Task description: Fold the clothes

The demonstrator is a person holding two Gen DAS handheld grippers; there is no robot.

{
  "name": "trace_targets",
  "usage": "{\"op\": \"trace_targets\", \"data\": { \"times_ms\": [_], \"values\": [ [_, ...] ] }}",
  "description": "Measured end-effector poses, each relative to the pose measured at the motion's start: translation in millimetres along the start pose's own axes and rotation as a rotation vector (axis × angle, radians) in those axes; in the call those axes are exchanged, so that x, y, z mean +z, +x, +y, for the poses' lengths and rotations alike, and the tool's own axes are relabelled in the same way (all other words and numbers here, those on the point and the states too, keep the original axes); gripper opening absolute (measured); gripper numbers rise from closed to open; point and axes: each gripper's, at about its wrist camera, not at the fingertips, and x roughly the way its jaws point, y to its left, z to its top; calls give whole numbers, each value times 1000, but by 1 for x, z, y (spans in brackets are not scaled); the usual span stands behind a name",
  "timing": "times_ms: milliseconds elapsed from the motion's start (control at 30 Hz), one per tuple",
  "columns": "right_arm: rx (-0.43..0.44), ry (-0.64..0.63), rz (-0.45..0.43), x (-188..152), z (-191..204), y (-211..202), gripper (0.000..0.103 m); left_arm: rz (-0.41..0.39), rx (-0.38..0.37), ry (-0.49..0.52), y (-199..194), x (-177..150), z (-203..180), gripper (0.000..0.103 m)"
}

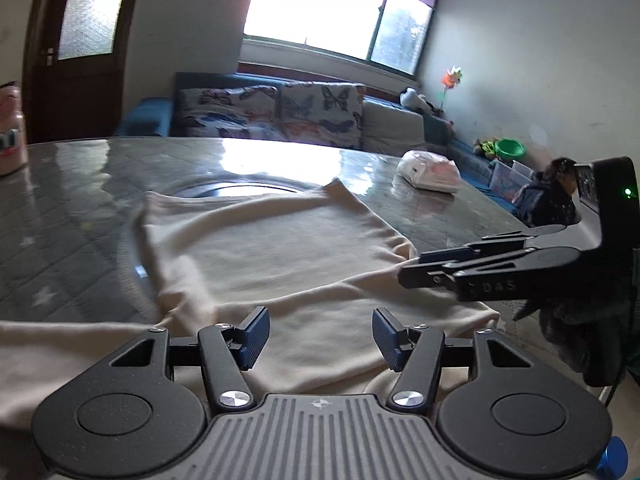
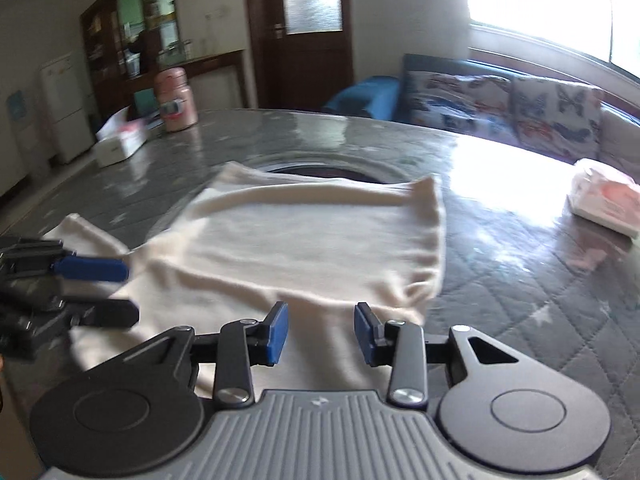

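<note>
A cream garment (image 1: 288, 248) lies spread on a grey quilted table (image 1: 68, 208) under a glossy clear cover, at 12 o'clock from both grippers. It looks partly folded: an upper layer rests over a lower one, with a sleeve-like flap trailing off toward 9 o'clock in the left wrist view. Its far edge overlaps a round recess in the table's middle.

The cloth looks soft, light and limp, probably knit; it would likely sag and drag when lifted, and could slide on the slick cover. Corners and hems seem the best places to pinch, such as the far corner at 1 o'clock or the near edge.

The left gripper (image 1: 320, 336) hovers above the near edge, fingers wide apart, holding nothing. The right gripper (image 2: 321, 334) hovers likewise, fingers set wide and empty.

Farther out: a white plastic bag (image 1: 430, 174) at 2 o'clock, a pink flask (image 2: 176, 100) and a white box (image 2: 120, 144) at 10 o'clock in the right view. Beyond the table stand a sofa (image 1: 272, 112) with butterfly cushions, a bright window and a dark door.
</note>
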Motion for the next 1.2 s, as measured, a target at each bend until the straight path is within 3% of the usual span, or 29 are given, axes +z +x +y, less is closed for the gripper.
{"op": "trace_targets", "data": {
  "times_ms": [233,433,600,733,800,900,1000,1200],
  "values": [
    [-11,8,12,-6,-19,8,32,41,-29,17,31,8,-11,59],
    [-8,-36,0,-4,-5,4,33,34,-26,18,28,5,-8,60],
    [-11,-87,29,-12,4,8,41,19,-12,2,17,2,-4,60],
    [-20,-126,12,-14,16,1,55,-13,33,-29,-5,-2,6,61],
    [-9,-138,-3,-13,22,-4,58,-31,71,-53,-17,-5,15,61],
    [6,-146,-7,-15,31,-4,71,-55,158,-98,-35,-11,34,61],
    [5,-150,21,-21,36,5,75,-75,279,-161,-51,-15,60,61],
    [0,-135,28,-24,37,7,95,-109,528,-305,-78,-24,113,61]
  ]
}}
